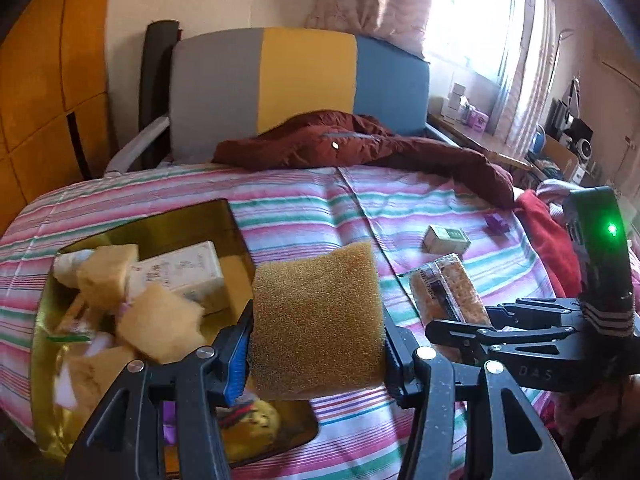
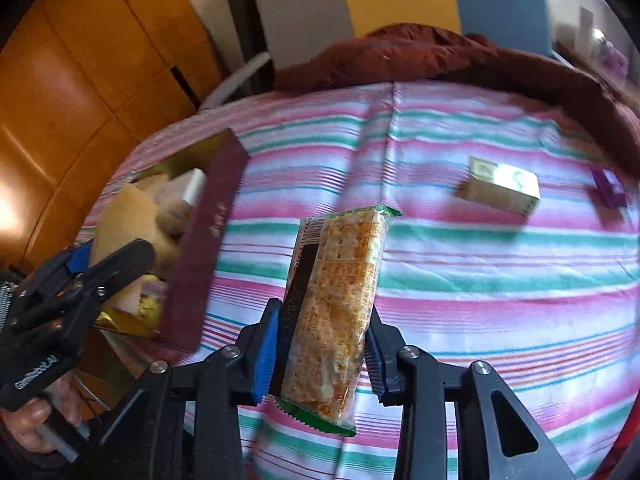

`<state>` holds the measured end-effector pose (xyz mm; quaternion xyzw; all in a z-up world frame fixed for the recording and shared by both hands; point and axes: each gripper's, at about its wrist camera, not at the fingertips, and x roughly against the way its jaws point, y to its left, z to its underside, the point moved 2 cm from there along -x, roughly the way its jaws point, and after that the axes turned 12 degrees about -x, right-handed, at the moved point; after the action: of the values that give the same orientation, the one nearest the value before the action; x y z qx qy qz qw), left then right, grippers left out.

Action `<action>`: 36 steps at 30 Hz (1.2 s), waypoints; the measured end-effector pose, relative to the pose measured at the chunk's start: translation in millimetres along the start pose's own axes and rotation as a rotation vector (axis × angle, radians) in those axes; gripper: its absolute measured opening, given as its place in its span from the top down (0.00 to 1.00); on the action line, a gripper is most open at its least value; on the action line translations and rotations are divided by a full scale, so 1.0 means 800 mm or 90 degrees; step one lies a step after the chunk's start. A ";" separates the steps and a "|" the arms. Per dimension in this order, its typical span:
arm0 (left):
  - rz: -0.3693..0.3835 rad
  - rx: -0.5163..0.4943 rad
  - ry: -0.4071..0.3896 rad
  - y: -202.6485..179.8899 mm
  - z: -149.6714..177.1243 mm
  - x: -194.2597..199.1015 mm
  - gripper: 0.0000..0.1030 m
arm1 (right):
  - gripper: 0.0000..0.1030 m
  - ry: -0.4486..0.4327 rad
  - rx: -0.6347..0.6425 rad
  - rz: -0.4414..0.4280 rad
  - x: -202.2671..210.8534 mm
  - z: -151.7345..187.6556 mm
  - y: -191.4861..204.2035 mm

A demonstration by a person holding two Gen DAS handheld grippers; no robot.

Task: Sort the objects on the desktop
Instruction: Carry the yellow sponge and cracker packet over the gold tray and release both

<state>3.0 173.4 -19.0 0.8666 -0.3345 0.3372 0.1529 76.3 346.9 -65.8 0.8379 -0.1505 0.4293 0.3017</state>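
My left gripper (image 1: 316,356) is shut on a brown sponge (image 1: 316,320) and holds it above the striped bed, just right of the gold-lined box (image 1: 236,236). The box holds several sponges, a white carton (image 1: 180,272) and other small things. My right gripper (image 2: 320,356) is shut on a clear cracker packet (image 2: 336,296) and holds it above the bedspread; the packet (image 1: 448,292) also shows in the left wrist view. The left gripper (image 2: 100,268) shows at the left of the right wrist view, beside the box's maroon wall (image 2: 208,236).
A small green and white carton (image 2: 500,188) and a purple object (image 2: 608,188) lie on the striped bedspread (image 2: 480,280) at the right. A dark red jacket (image 1: 360,144) lies along the far edge. A red cloth (image 1: 548,240) lies at the right.
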 end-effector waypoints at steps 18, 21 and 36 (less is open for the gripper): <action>-0.101 0.125 0.002 0.122 0.045 0.040 0.48 | 0.63 0.020 0.092 -0.118 -0.029 -0.014 0.136; -0.122 0.159 0.006 0.151 0.061 0.048 0.48 | 0.63 0.032 0.100 -0.134 -0.038 -0.016 0.156; -0.151 0.231 0.020 0.218 0.092 0.048 0.48 | 0.62 0.065 0.128 -0.159 -0.085 -0.042 0.224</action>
<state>-59.7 -8.5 -39.6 0.9078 -0.1616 0.3851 0.0386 -76.4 229.5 -38.5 0.8532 0.0139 0.4435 0.2743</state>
